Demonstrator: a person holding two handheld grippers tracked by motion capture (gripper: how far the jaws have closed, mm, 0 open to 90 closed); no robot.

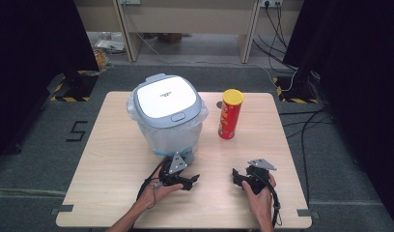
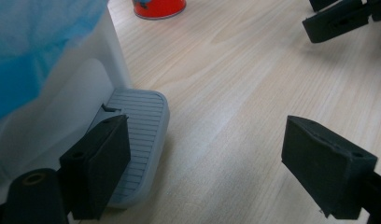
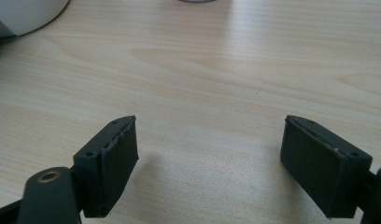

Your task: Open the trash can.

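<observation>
- Left claw (image 1: 191, 180): jaws wide apart, nothing between them. In the left gripper view one jaw sits over the near end of the bin's grey ribbed pedal (image 2: 141, 140); whether it touches cannot be told.
- Right claw (image 1: 237, 177): jaws parted, empty, low over bare table (image 3: 216, 70), well apart from bin and can.
- Pedal bin (image 1: 168, 116): white body, grey lid down, blue-tinted liner folded over the rim; stands left of centre, pedal facing the person.
- Crisp can (image 1: 230, 114): red, yellow lid, upright, just right of the bin, apart from it.
- Step in hand, as judged: press the pedal to raise the lid.
- Handling advice: bring one jaw squarely onto the ribbed face, press straight down, not sideways, so the light bin does not slide or tip.
- Right claw is best kept free for the can.
</observation>
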